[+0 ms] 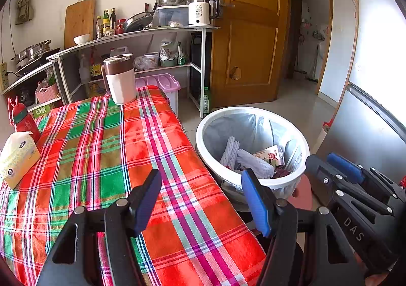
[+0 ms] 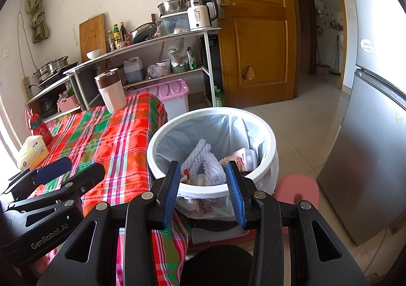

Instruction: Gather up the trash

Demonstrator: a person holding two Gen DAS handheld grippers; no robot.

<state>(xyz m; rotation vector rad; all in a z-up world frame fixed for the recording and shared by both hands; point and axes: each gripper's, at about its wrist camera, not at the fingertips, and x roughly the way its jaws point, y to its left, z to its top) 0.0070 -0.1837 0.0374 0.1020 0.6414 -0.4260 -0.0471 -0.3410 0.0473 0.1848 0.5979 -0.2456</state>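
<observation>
White bin (image 2: 213,187) holds two foam nets (image 2: 203,159); both tools, left (image 1: 203,207) and right (image 2: 204,189), gape empty.

A home kitchen, lived in

Pots (image 1: 33,53), oil bottles (image 1: 109,19) and a kettle (image 1: 201,10) are crowding the shelf (image 1: 142,32) at upper left; a fridge (image 2: 368,149) is standing at right by a wooden door (image 2: 253,32).

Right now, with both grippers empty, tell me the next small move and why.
Probably swing the left gripper left along the tablecloth to look for leftover trash. Both it and the right gripper are open and hold nothing. The white bin already holds foam netting and a small carton, and no loose trash shows on the cloth.
</observation>
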